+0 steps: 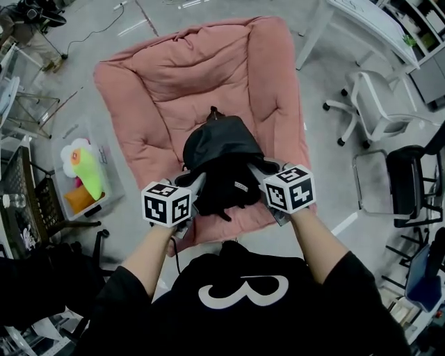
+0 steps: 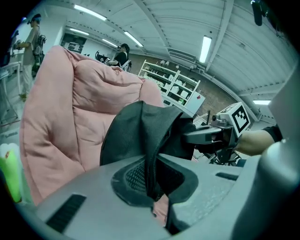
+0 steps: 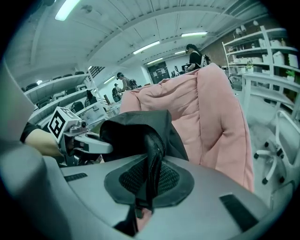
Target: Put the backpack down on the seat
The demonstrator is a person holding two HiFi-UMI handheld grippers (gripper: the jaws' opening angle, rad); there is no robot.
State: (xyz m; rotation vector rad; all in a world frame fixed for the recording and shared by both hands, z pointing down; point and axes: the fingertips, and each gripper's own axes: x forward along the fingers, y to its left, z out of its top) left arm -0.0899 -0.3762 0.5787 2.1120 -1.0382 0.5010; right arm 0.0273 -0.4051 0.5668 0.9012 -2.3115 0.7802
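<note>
Pinching a dark, strap-like fold of the black backpack [image 2: 140, 136] in the left gripper [image 2: 152, 180], jaws pressed almost together on the fabric. Likewise at the right gripper [image 3: 147, 180]: clamped narrow on a mesh-edged strap fold of the same bag.

Holding both grippers side by side and near each other, with the bulk of the bag bunched just beyond the jaws and between the two tools.

From the head view, positioned over the front half of the pink padded seat [image 1: 160, 90], roughly centred left to right. Cannot tell whether resting on the cushion or just clear of it. Backed by the seat's raised cushion in both gripper views.

Around the seat, on the grey floor [image 1: 327, 69]: white office chair [image 1: 379, 104] to the right, clear bin [image 1: 104, 198] holding a flower-shaped plush toy [image 1: 82, 163] to the left, white table [image 1: 365, 21] at upper right. All three well apart from the bag.
</note>
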